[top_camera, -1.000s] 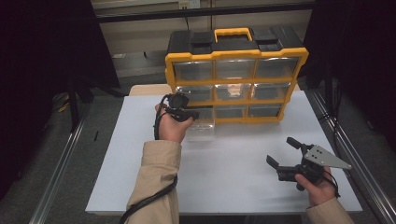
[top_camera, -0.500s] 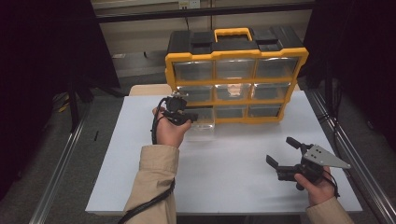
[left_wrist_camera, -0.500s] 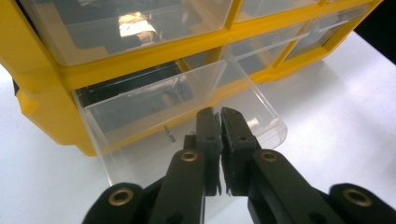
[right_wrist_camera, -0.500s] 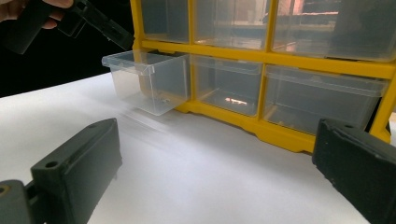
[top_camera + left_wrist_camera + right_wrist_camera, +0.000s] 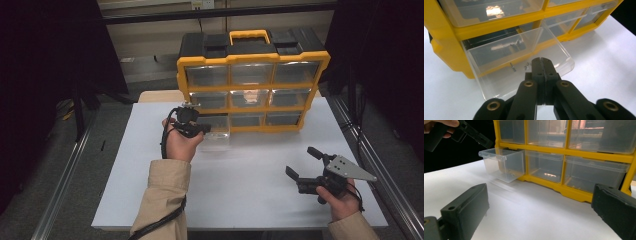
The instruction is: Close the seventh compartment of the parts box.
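The left tongs (image 5: 540, 65) are pressed together, holding nothing, right above the pulled-out clear drawer (image 5: 524, 67). Tiny screws (image 5: 512, 67) lie just below. The right tongs (image 5: 306, 165) sit apart, far away.

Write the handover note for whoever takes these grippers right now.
Left gripper: jaws shut, nothing visible between them, tips over the pulled-out clear drawer.
Right gripper: open, empty, held over the white table to the right.
Yellow drawer organizer stands at the table's back; its bottom-left drawer is pulled out, the others closed. A few small screws lie in the open drawer.
Done: drawer opened.
Left, likely: pick out or sort the screws, then push the drawer in.
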A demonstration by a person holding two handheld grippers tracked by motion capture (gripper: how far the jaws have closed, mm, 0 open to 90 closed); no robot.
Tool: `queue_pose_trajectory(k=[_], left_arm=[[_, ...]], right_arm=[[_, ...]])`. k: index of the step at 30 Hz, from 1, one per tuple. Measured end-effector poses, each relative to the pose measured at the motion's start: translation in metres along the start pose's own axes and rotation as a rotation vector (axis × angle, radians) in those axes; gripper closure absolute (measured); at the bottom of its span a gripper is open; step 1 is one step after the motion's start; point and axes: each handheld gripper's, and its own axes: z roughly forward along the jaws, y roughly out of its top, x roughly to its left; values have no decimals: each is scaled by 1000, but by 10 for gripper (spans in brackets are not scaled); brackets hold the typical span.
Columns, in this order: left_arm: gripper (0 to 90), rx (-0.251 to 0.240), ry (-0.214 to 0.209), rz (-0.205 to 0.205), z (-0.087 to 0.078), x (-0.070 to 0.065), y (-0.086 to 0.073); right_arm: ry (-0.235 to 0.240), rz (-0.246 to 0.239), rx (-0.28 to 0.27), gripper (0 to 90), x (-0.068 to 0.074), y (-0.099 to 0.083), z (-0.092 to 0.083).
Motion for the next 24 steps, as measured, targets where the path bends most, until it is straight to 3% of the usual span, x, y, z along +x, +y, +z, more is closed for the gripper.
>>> queue_pose_trajectory(k=[21, 24], left_arm=[[900, -36, 19, -25, 0, -7, -15], [900, -26, 19, -12, 1, -7, -18]], right_arm=[[-10, 4, 2, 9, 1, 0, -1], [-11, 4, 0, 9, 1, 0, -1]])
